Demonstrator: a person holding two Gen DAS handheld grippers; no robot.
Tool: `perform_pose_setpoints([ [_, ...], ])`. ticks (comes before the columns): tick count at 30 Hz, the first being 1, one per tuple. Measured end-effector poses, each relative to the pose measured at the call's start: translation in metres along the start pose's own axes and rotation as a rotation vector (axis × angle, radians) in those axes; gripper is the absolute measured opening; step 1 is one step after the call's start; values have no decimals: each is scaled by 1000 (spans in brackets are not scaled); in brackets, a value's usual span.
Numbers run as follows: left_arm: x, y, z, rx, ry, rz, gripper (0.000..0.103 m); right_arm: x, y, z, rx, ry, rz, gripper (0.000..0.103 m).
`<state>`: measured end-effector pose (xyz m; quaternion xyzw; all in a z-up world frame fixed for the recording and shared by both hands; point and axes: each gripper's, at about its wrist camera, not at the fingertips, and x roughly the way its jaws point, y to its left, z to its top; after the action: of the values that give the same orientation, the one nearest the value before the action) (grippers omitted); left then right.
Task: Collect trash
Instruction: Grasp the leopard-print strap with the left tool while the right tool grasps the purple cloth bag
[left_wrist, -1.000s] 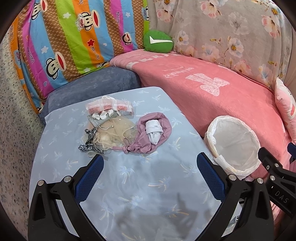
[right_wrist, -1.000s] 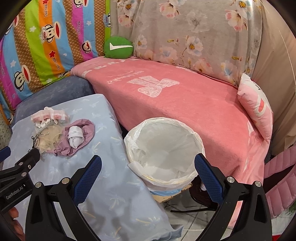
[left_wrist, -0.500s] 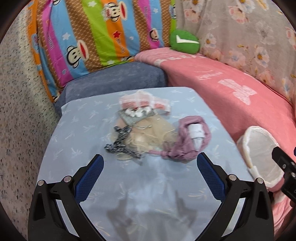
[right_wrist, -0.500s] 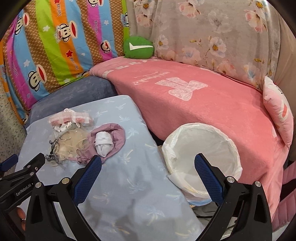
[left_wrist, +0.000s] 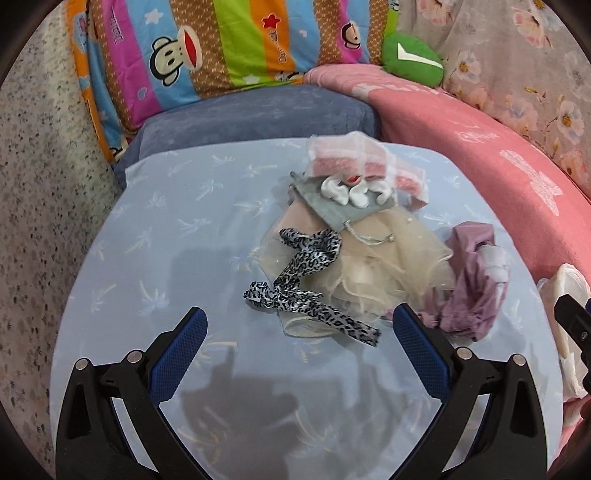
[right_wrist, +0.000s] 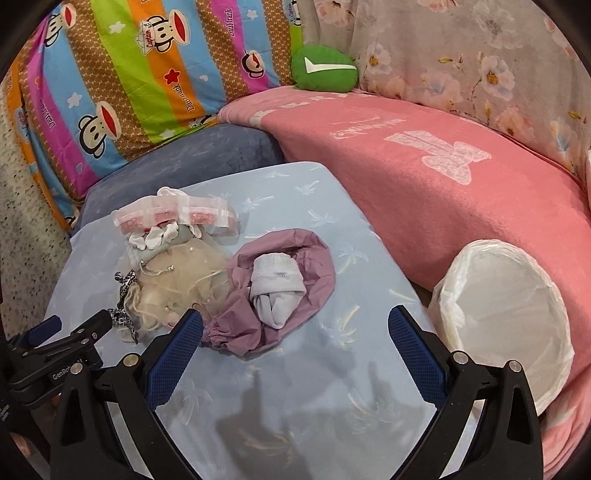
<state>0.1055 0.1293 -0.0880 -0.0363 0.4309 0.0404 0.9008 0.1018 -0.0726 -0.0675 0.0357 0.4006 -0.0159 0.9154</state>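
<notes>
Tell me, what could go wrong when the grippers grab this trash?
The leopard ribbon lies tangled over the tulle, so the left gripper may drag both together. The sock sits loose in the purple bag and might drop out. The bin stands off the table, so things could fall short.

Black tongs (left_wrist: 299, 328) with blue textured pads (left_wrist: 177, 354) (silver screws).

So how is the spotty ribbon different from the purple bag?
The leopard-print ribbon is thin, black-and-white spotted and tied in a bow; the purple bag is wide, plain and crumpled. The ribbon lies on top of the beige netting, while the bag cradles a rolled white sock. Both rest on the blue table, untouched.
</notes>
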Motion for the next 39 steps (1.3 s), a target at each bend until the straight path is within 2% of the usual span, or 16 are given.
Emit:
perform_pose_setpoints([
  [5, 22, 6, -7, -36, 59, -37, 95, 20, 8, -2, 18, 38, 28, 96],
  [7, 29, 5, -9, -42, 78, -45, 90, 25, 11, -4, 19, 49, 37, 94],
  [11, 39, 5, -8, -73, 100, -81, 74, 39, 21, -9, 7, 78, 62, 88],
  [13, 42, 7, -8, -85, 111, -98, 67, 46, 27, -12, -2, 94, 72, 79],
  [17, 50, 16, -9, -122, 141, -139, 34, 60, 36, -17, -15, 130, 93, 63],
  [18, 50, 18, -9, -127, 144, -143, 26, 64, 38, -19, -18, 137, 96, 55],
  [19, 49, 21, -10, -127, 143, -142, 23, 67, 40, -21, -20, 151, 107, 44],
  [22, 42, 28, -13, -123, 131, -146, 9, 70, 44, -25, -20, 168, 136, 19],
  [23, 40, 28, -13, -123, 125, -145, 7, 68, 46, -26, -25, 165, 142, 16],
  [27, 26, 33, -12, -125, 99, -162, 6, 53, 50, -25, -31, 146, 169, 14],
  [31, 13, 30, -9, -121, 87, -233, 6, 34, 51, -25, -52, 121, 179, 12],
  [34, 6, 27, -9, -107, 79, -247, 9, 27, 47, -27, -39, 122, 183, 12],
  [35, 5, 29, -9, -109, 78, -240, 21, 26, 44, -29, -33, 124, 183, 12],
  [36, 5, 30, -7, -112, 76, -231, 37, 24, 43, -30, -28, 127, 184, 12],
  [38, 8, 34, -4, -122, 60, -188, 52, 21, 40, -33, -22, 127, 188, 12],
  [39, 10, 35, -3, -126, 56, -174, 53, 20, 40, -32, -20, 125, 190, 12],
])
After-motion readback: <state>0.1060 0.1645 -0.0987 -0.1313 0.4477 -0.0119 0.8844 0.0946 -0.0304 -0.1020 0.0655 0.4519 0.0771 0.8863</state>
